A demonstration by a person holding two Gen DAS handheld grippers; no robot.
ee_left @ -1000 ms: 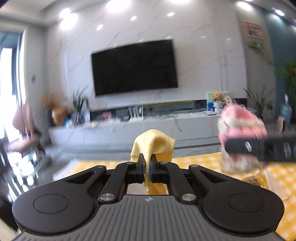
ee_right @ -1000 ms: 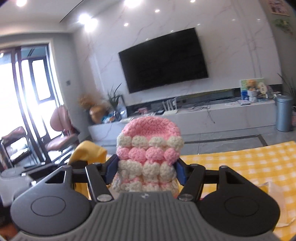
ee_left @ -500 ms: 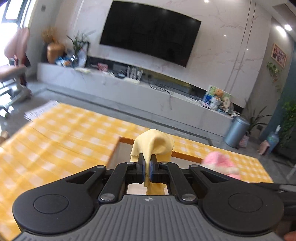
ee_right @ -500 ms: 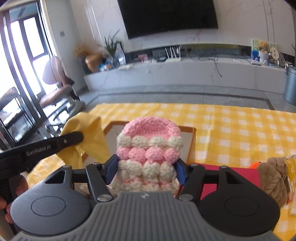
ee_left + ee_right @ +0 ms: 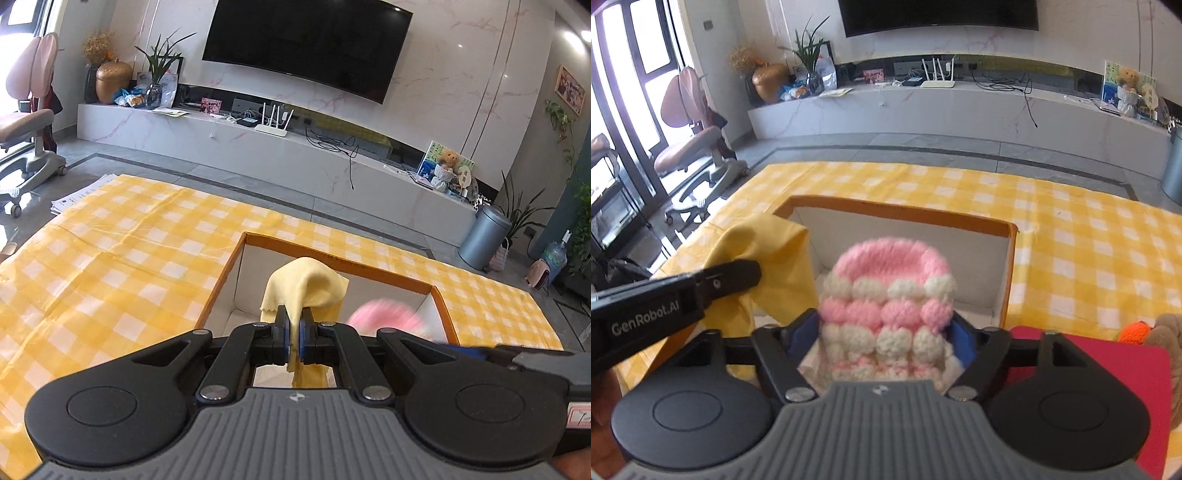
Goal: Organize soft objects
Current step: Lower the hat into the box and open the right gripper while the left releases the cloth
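Note:
My left gripper (image 5: 294, 334) is shut on a pale yellow cloth (image 5: 306, 284) and holds it above an open orange-rimmed cardboard box (image 5: 334, 258). My right gripper (image 5: 884, 334) is shut on a pink and white crocheted hat (image 5: 886, 306), also above the box (image 5: 901, 212). The hat shows blurred at the right of the left wrist view (image 5: 384, 314). The left gripper with the yellow cloth (image 5: 768, 258) shows at the left of the right wrist view.
The box stands on a table with a yellow checked cloth (image 5: 129, 258). A red flat object (image 5: 1108, 365), an orange knitted item (image 5: 1134, 330) and a beige rope-like toy (image 5: 1169, 332) lie to the right of the box. A TV wall lies beyond.
Both grippers have tilted down from facing the TV wall and come over the box, each still holding its item. The hat has dropped lower toward the box's right side.

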